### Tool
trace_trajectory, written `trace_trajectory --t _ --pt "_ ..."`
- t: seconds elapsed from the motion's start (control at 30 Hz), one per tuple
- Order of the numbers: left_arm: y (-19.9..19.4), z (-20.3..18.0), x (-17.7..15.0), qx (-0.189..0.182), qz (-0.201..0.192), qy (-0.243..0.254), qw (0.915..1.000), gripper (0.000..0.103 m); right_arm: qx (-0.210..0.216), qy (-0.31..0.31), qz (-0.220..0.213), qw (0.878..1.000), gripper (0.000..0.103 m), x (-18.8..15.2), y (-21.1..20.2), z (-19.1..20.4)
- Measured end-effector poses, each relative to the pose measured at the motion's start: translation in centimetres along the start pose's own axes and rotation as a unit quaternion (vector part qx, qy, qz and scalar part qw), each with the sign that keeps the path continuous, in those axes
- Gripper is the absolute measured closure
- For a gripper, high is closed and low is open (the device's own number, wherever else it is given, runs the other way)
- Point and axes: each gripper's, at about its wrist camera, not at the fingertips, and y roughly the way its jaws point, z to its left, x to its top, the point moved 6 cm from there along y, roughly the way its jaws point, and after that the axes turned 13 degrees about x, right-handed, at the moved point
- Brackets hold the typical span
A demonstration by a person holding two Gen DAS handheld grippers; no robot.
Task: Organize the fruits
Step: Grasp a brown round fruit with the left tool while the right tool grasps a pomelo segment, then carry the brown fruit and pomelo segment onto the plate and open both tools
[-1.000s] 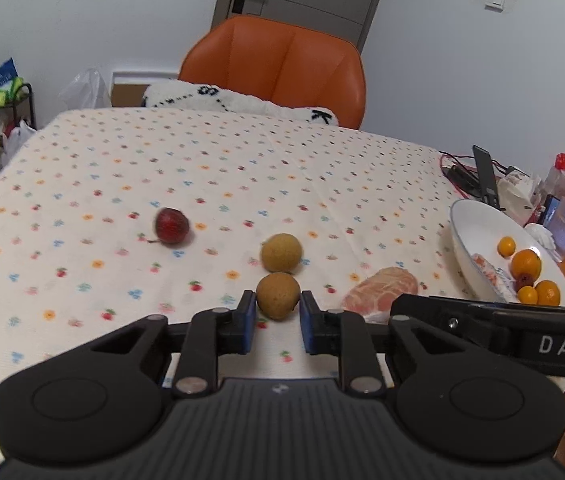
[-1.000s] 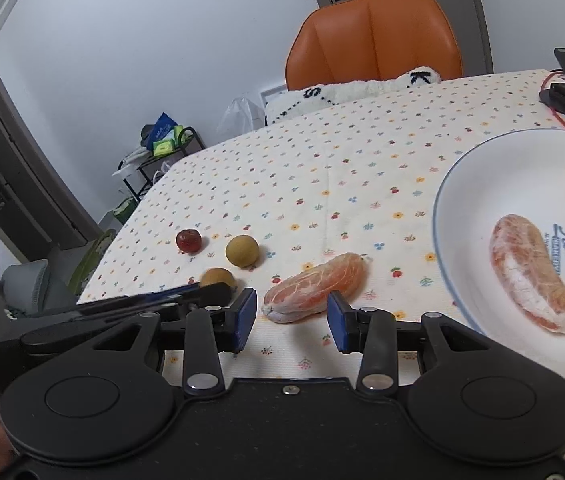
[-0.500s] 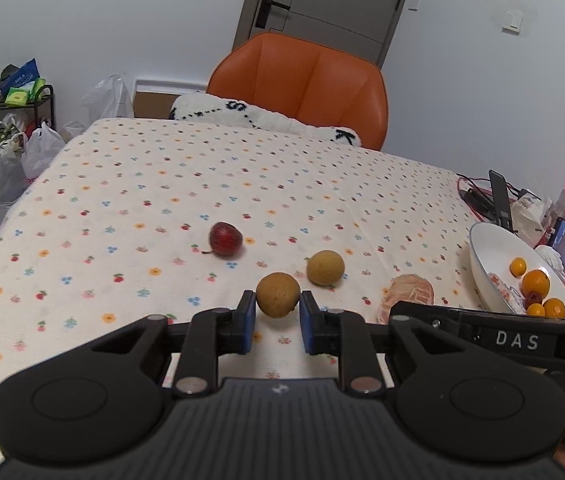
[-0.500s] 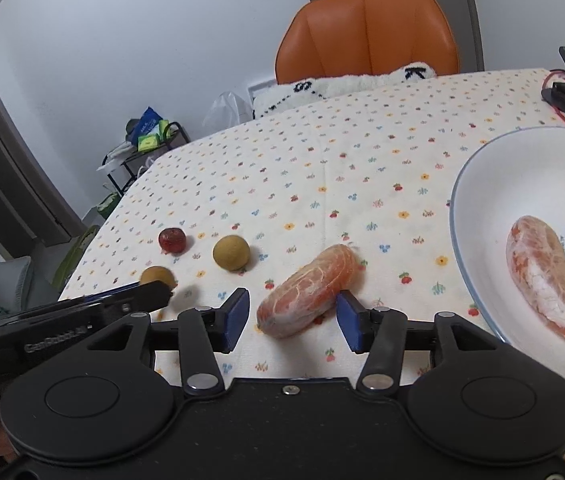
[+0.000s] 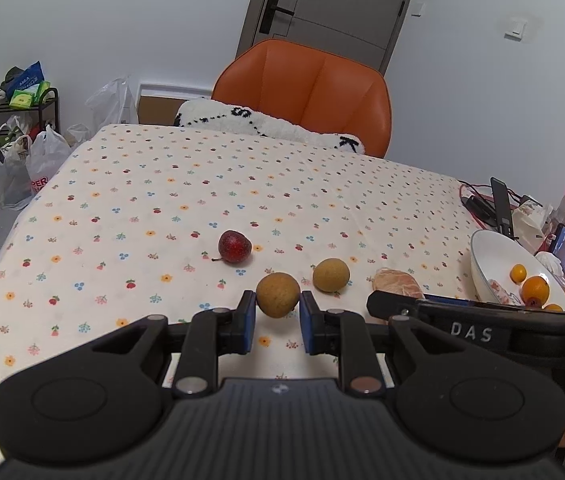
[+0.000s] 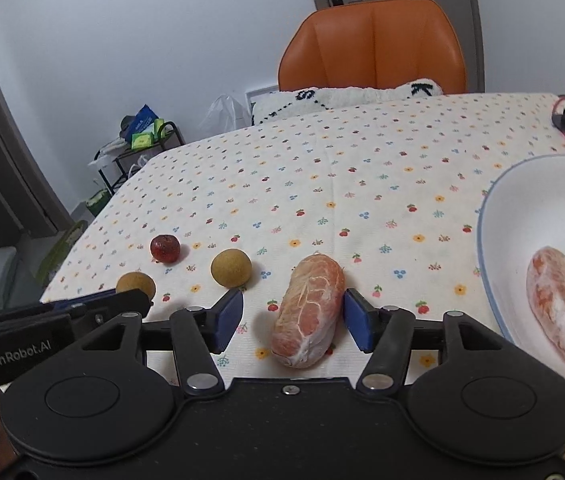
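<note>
Fruits lie scattered on the flowered tablecloth near its front edge. We hold a brown round fruit clamped between the blue pads of the left gripper; in the left wrist view its shadow falls on the cloth below, so it looks lifted clear, though we cannot be sure. In the right wrist view the same fruit shows just past the left gripper's body.

A second brown fruit sits just to the right of the held one, apart from it. A red fruit with a short stem lies further back and left, with bare cloth all round it.

The right gripper stands wide apart, its pads either side of a peeled citrus segment lying on the cloth. The right pad is just beside the segment, perhaps touching; the left pad is well apart from it.

The white bowl stands at the right edge of the table, near the segment but not touching. It holds another peeled segment; the left wrist view shows small orange fruits in it too.

Beyond the fruits the cloth runs open to the far edge, where an orange chair and a white cushion stand. Cables and a dark phone stand crowd the far right side behind the bowl.
</note>
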Motion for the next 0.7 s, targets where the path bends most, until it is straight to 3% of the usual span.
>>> trace_trajectory --t 0.07,0.17,0.27,0.7 --pt "0.1 -0.1 0.0 0.001 0.002 0.001 1.0000 0.082 -0.007 -0.012 0.002 1.000 0.051 -0.1 0.0 0.1" --pt "0.0 -0.4 0.0 0.002 0.002 0.002 1.0000 0.082 -0.029 -0.034 0.005 0.999 0.068 -0.3 -0.2 0.0" --pt "-0.6 -0.6 0.2 0.002 -0.009 0.005 0.9999 0.082 -0.018 -0.033 0.008 0.999 0.074 -0.4 -0.8 -0.1" --pt "-2.5 -2.7 0.8 -0.002 -0.026 0.018 0.9995 0.082 0.008 -0.011 -0.029 0.999 0.080 0.0 -4.6 -0.5"
